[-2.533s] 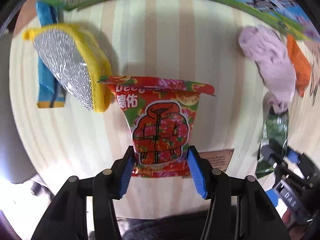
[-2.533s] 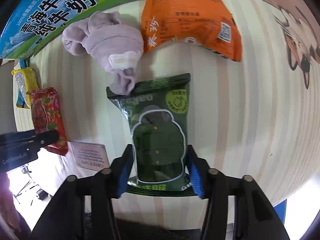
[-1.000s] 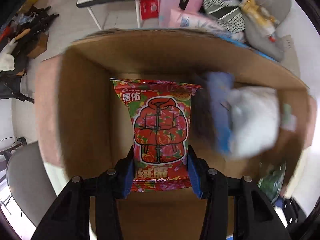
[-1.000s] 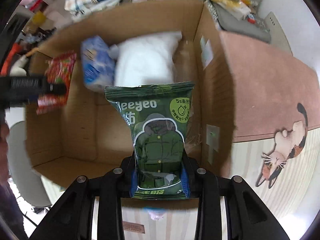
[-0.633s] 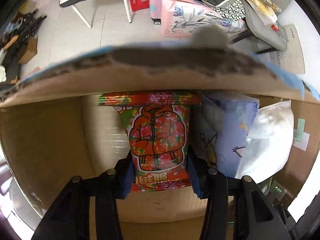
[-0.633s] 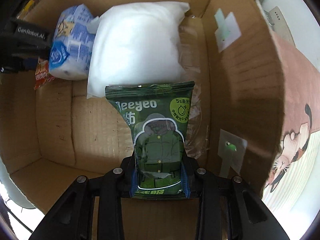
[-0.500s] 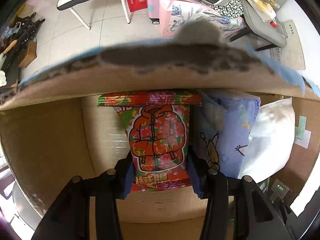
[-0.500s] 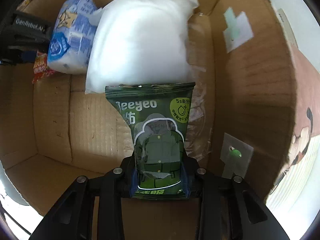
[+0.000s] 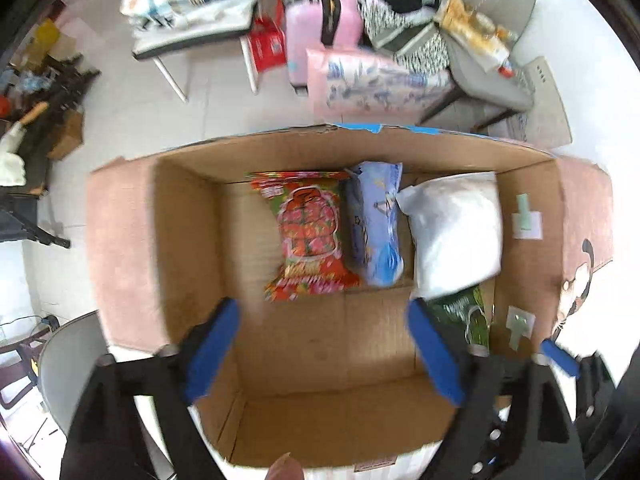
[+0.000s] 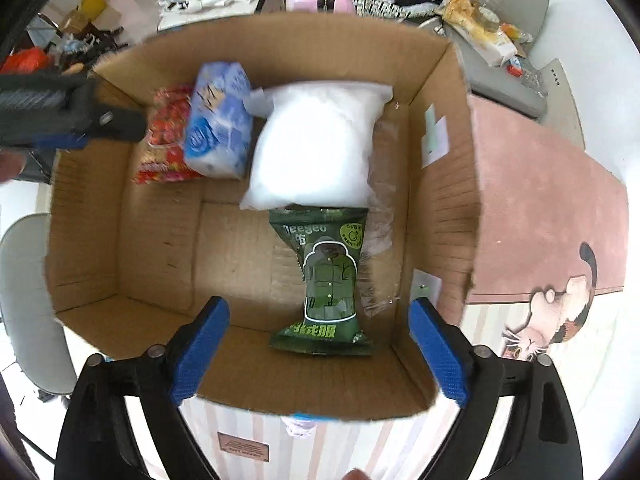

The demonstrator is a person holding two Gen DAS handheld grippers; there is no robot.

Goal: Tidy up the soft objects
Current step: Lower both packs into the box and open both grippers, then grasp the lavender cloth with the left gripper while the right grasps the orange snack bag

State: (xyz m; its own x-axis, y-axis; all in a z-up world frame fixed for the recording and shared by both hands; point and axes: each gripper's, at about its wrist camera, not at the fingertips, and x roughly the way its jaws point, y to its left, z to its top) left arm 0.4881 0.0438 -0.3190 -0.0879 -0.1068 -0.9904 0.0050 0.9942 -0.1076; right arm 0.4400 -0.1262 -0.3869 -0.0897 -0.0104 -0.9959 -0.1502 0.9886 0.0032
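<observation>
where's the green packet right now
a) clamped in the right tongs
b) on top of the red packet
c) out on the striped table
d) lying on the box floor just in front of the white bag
d: the green packet lies loose on the floor of the cardboard box, its top edge against the white bag, while the right tongs stand open above it.

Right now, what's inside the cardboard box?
The cardboard box holds four soft packs: a red floral pack, a blue pack, a white pillow-like bag and a green pack. Crumpled clear plastic lies beside the green one. Anything beneath them is hidden.
</observation>
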